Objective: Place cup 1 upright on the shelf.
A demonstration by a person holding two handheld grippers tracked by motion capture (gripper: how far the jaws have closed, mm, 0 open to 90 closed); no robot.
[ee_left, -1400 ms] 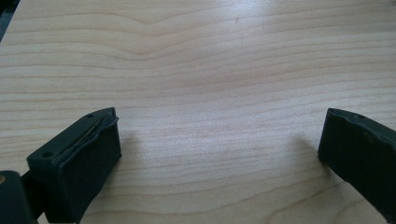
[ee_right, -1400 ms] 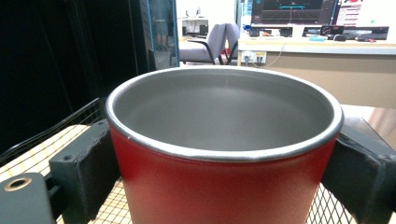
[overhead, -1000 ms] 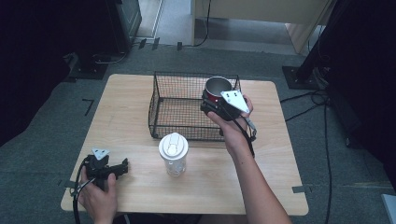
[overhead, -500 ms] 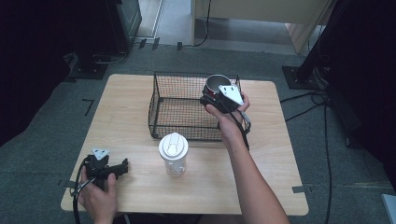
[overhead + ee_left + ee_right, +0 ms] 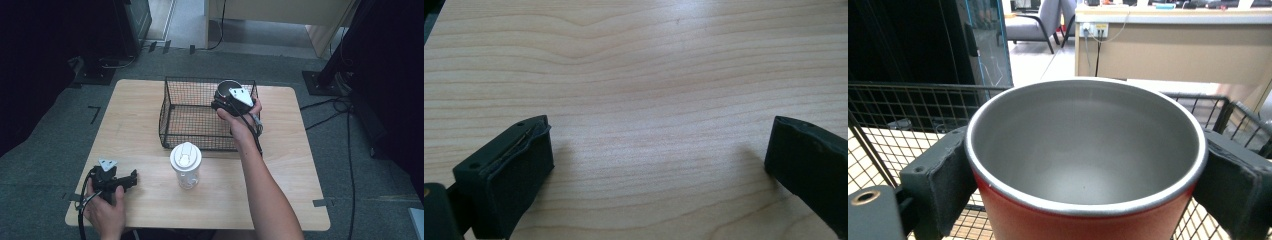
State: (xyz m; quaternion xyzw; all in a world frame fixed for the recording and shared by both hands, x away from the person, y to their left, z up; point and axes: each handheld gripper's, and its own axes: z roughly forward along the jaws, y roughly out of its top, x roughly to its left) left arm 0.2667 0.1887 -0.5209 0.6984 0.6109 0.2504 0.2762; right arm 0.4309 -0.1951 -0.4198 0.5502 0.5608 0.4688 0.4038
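One red cup [image 5: 1087, 165], open-topped with a bare steel inside, is clamped between the pads of the right gripper [image 5: 226, 99] and is held upright over the far right corner of the black wire basket [image 5: 190, 114]. Nothing can be seen inside the cup. The basket is set near the far edge of the wooden table [image 5: 295, 165]. A clear tumbler with a white lid [image 5: 186, 165] is stood just outside the basket's near wall. The right forearm is stretched forward across the table. The left gripper [image 5: 659, 165] is rested at the near left corner, its jaws spread wide over bare wood and nothing gripped.
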